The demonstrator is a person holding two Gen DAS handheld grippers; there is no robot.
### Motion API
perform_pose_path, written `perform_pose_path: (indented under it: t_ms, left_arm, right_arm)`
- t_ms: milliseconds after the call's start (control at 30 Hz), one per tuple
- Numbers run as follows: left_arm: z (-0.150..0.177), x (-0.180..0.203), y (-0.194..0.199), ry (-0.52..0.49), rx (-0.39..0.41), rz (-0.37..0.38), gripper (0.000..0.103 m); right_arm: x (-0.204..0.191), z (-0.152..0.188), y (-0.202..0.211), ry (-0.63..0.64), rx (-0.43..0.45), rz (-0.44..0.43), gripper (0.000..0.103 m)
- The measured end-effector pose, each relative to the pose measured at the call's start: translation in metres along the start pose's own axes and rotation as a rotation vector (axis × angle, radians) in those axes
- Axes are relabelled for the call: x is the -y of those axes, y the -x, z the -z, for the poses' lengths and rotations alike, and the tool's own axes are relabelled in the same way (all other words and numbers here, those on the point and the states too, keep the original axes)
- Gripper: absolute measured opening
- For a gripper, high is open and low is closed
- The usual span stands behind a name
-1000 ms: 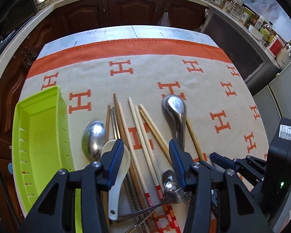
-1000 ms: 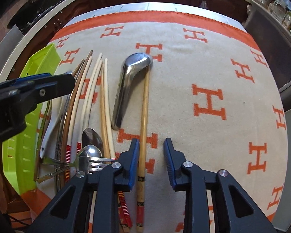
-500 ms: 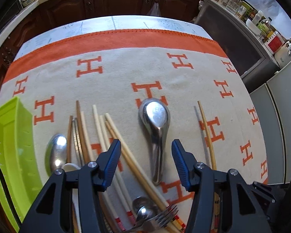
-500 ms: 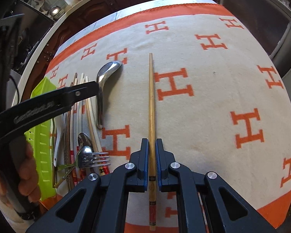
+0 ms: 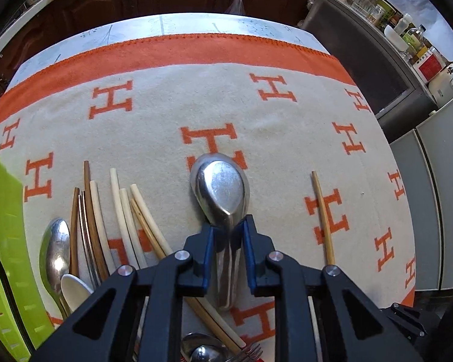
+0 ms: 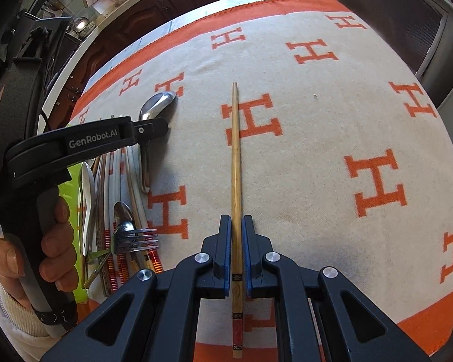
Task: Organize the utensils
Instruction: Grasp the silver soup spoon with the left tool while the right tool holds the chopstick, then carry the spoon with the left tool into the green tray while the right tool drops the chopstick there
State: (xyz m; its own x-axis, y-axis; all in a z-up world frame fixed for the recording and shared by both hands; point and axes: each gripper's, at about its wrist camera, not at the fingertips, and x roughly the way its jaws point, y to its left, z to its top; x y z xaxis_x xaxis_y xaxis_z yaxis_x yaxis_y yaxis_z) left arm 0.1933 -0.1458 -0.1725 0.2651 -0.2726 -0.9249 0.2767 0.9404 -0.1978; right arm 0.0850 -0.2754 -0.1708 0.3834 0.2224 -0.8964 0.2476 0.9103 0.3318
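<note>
- Left gripper: jaws closing on metal spoon handle; seat pads squarely before lifting.
- Right gripper: jaws pinching bamboo chopstick; keep it level.

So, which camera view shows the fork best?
The right wrist view: the fork lies on the utensil pile at the left, all its tines in sight. In the left wrist view only the tine tips show at the bottom edge, behind the left gripper.
</note>
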Motion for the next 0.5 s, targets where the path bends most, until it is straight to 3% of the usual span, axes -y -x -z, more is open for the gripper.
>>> perform_pose_path:
  t_ms: [500]
  left_arm:
    - [0.033,-0.022,0.083,-0.001,0.139,-0.005,0.014]
  right_arm:
    - [-0.024,0.013,0.022,0.027,0.04,0.014,0.007]
